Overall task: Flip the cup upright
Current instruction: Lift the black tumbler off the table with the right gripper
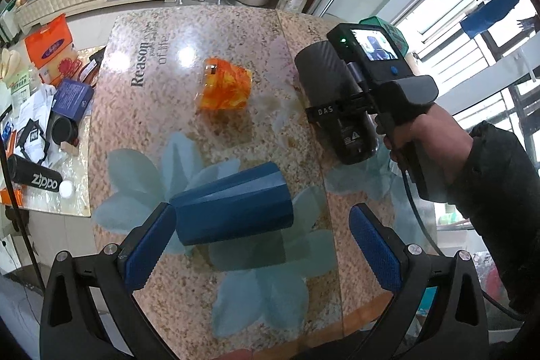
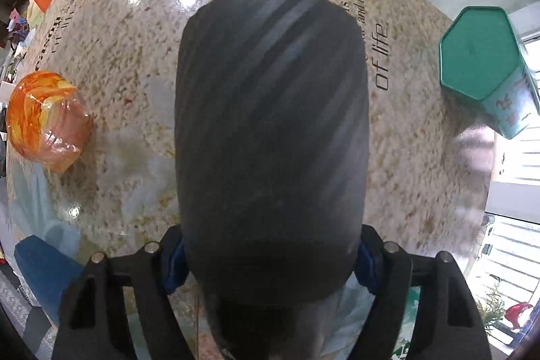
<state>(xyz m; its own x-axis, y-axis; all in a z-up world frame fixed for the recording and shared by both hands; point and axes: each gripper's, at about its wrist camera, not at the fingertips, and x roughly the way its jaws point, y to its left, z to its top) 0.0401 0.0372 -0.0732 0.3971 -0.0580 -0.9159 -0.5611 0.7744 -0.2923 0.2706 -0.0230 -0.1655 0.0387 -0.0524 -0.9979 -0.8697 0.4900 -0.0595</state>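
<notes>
A blue faceted cup [image 1: 233, 208] lies on its side on the glass-topped table [image 1: 152, 130], between the fingers of my left gripper [image 1: 266, 245], which is open; the left finger [image 1: 145, 248] is next to the cup's end. My right gripper [image 2: 270, 258] is shut on a dark carbon-patterned cup [image 2: 270, 130] and holds it over the table; this cup fills the middle of the right wrist view and also shows in the left wrist view [image 1: 324, 70]. The blue cup shows at the lower left of the right wrist view [image 2: 44, 272].
An orange translucent cup [image 1: 224, 86] lies on its side mid-table, also in the right wrist view [image 2: 47, 120]. A green hexagonal cup [image 2: 486, 70] stands upside down at the far right. A cluttered side table [image 1: 40, 110] with boxes, papers and a black Zippo tube stands left.
</notes>
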